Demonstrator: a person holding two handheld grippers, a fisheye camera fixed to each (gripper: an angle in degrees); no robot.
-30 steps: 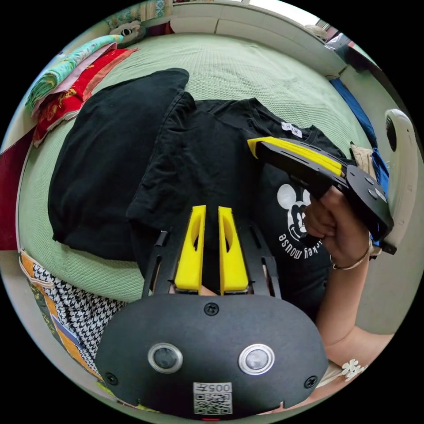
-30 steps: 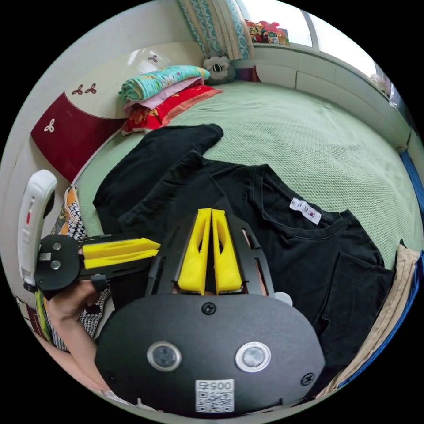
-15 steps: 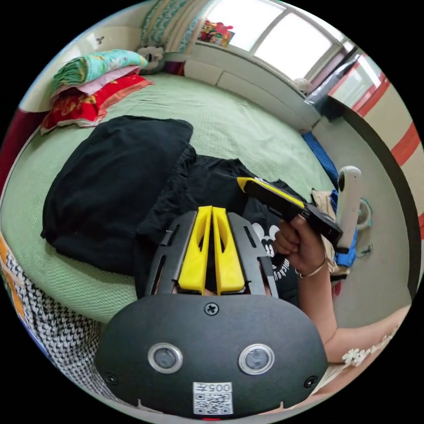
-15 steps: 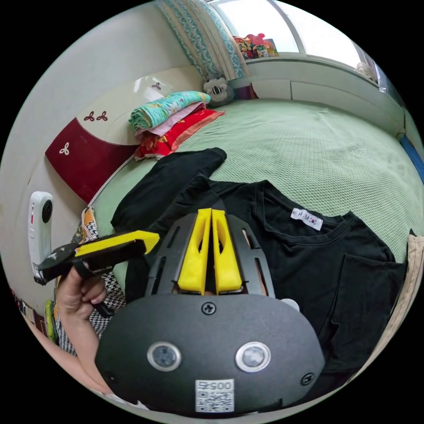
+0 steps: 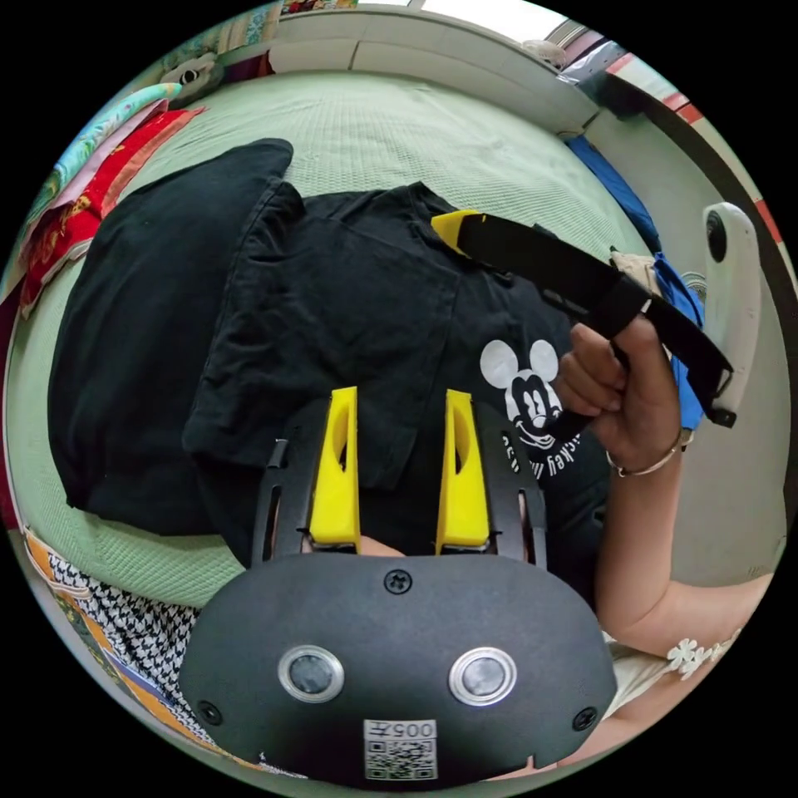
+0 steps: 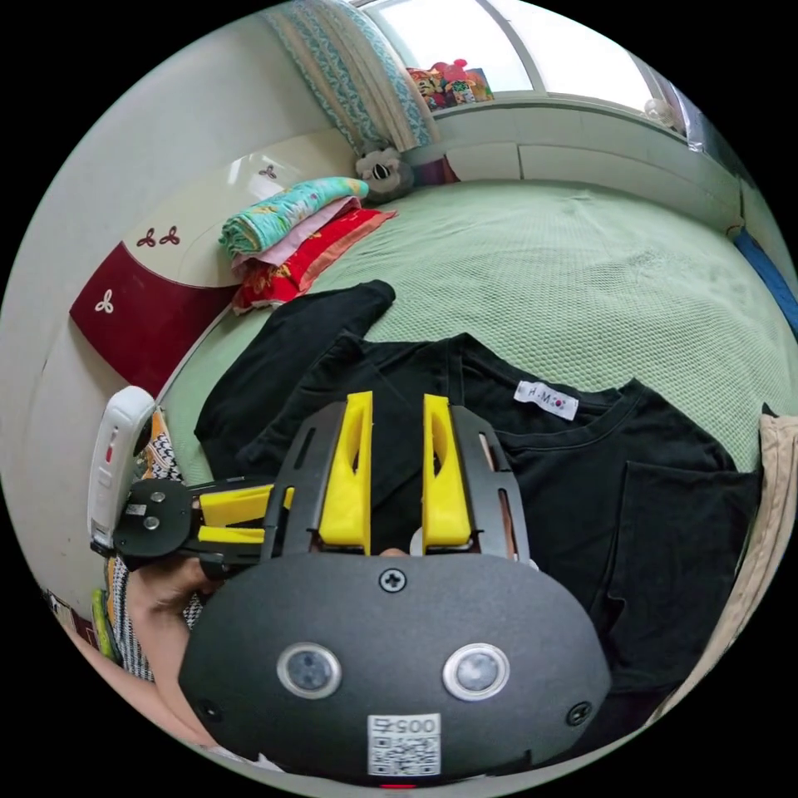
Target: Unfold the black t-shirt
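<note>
The black t-shirt [image 6: 582, 482] lies on the green bed [image 6: 582, 283], collar and white label up, one sleeve folded in. In the left gripper view its white cartoon print [image 5: 528, 391] shows on the black t-shirt [image 5: 357, 307]. My left gripper [image 5: 397, 407] hovers open over the shirt's folded part, nothing between its jaws. My right gripper [image 6: 396, 416] is open too, above the shirt near the collar. A hand [image 5: 619, 391] holds the right gripper [image 5: 465, 233] over the shirt. The left gripper [image 6: 241, 517] sits low on the left, jaws apart.
A second black garment [image 5: 141, 299] lies beside the shirt. Folded colourful blankets [image 6: 291, 233] and a plush toy [image 6: 382, 174] sit by the red-and-cream headboard [image 6: 141, 316]. A beige garment [image 6: 773, 499] lies at the bed's edge. Checked fabric [image 5: 108, 598] hangs at the near side.
Both grippers were shut half a second ago and now stand open. The left gripper view has tipped down towards the shirt; the shirt itself lies much as before.
</note>
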